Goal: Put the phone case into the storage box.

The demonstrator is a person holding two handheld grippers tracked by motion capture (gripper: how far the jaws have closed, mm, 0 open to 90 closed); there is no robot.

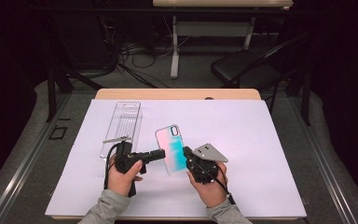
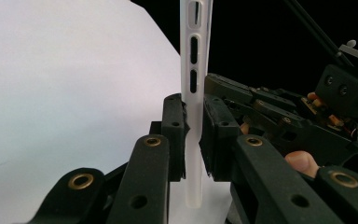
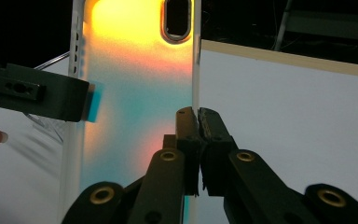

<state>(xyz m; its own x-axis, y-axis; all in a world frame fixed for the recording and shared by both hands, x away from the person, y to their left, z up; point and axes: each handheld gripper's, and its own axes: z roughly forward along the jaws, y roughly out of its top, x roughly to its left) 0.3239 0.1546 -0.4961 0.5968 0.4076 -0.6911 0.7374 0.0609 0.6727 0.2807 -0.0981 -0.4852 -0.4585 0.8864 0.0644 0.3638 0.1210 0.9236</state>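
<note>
Near edge, lower centre of the high view: we see both hands side by side, each with a gripper, both clamped on the same phone case [image 1: 172, 148]. The left gripper [image 1: 162, 153] comes in from the left of the frame, jaws pinched onto the case's left long edge. The left gripper view confirms it: the white side wall of the case [image 2: 195, 93] stands between the two pads, which press on it. The right gripper [image 1: 186, 152] comes from the right, jaws together on the opposite long edge; the right gripper view shows the pads closed on the thin rim, with the pink-to-teal back of the case [image 3: 135, 93] spreading to their left.

Key relation: the case sits between the two grippers, held off the white sheet [image 1: 261, 140]. Its long axis runs up the frame, tilted slightly left, camera cutout at the far end. Both hands are equally near, one per long edge. We judge any coming move needs both to act together or one to let go.

Farther up and left: a clear plastic package [image 1: 122, 125] lies flat on the sheet, well apart from the case. It appears to hold nothing, though we cannot be sure. Beyond the table: a folding chair [image 1: 242, 65] and cables.
</note>
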